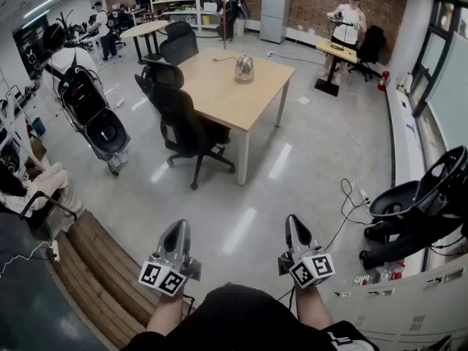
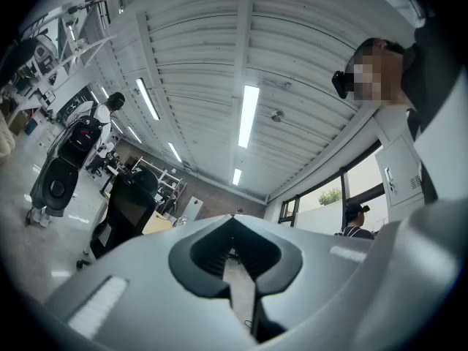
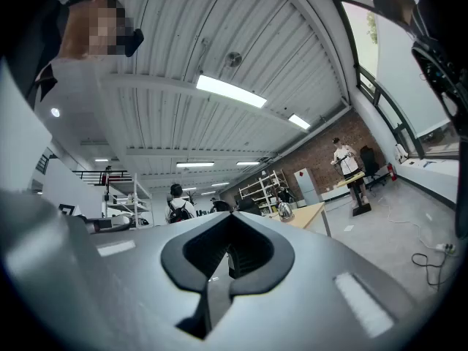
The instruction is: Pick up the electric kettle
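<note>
At 12 o'clock, well apart, electric kettle (image 1: 243,67) on wooden table (image 1: 219,97); my left gripper (image 1: 178,227) and right gripper (image 1: 294,221) clenched, empty; arriving unopened, they could topple it.

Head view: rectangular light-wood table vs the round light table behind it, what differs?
The rectangular light-wood table stands nearer; the round light table sits farther back left. The rectangular one bears the silver electric kettle; the round one shows no kettle. Both have pale tops.
</note>
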A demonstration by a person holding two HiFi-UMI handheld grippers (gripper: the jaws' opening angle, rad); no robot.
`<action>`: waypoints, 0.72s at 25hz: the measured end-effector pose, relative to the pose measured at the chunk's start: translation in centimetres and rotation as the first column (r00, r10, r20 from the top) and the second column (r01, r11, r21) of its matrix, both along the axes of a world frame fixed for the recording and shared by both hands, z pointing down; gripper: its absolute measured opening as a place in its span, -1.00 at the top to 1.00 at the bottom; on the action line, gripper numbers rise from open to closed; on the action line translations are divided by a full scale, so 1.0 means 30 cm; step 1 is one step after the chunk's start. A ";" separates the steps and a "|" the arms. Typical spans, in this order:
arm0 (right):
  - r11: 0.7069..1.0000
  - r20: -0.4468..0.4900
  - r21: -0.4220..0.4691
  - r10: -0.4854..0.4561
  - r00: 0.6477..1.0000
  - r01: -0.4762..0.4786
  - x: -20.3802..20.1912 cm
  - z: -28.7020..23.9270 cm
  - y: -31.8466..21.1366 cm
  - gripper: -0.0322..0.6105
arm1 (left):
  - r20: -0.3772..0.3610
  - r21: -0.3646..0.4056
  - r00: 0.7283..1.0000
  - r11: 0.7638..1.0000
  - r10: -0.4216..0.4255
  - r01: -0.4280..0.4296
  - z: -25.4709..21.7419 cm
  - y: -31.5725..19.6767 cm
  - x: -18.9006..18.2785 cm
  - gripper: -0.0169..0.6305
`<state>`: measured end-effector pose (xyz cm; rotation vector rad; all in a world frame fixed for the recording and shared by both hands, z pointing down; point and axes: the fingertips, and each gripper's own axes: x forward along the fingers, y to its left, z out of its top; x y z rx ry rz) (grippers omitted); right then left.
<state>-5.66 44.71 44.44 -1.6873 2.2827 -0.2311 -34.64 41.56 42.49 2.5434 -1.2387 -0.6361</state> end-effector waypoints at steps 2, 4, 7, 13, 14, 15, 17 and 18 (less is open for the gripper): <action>1.000 -0.004 0.000 -0.004 1.000 0.004 -0.002 0.000 0.003 0.90 | -0.001 0.000 1.000 1.000 0.001 -0.001 0.000 0.000 0.000 0.95; 1.000 -0.005 -0.001 -0.005 1.000 0.005 0.001 -0.001 0.008 0.90 | -0.001 -0.001 1.000 1.000 0.003 -0.003 0.000 0.002 0.003 0.95; 1.000 -0.003 -0.006 -0.002 1.000 0.002 0.009 -0.002 0.017 0.90 | 0.001 -0.009 1.000 1.000 0.005 -0.005 0.003 0.008 0.007 0.95; 1.000 -0.013 -0.014 -0.001 1.000 0.001 0.023 0.004 0.031 0.90 | 0.006 -0.013 1.000 1.000 0.004 -0.004 0.011 0.018 0.020 0.95; 1.000 -0.012 -0.015 -0.001 1.000 0.001 0.027 0.004 0.032 0.90 | 0.006 -0.013 1.000 1.000 0.004 -0.004 0.011 0.019 0.025 0.95; 1.000 -0.009 -0.014 -0.001 1.000 0.001 0.033 0.002 0.033 0.90 | 0.006 -0.014 1.000 1.000 0.004 -0.004 0.012 0.021 0.030 0.95; 1.000 0.000 -0.002 -0.006 1.000 0.006 0.043 -0.006 0.039 0.89 | 0.008 -0.015 1.000 1.000 0.006 -0.006 0.013 0.024 0.043 0.95; 1.000 0.003 0.006 -0.007 1.000 0.007 0.049 -0.010 0.043 0.89 | 0.010 -0.015 1.000 1.000 0.008 -0.008 0.014 0.026 0.050 0.95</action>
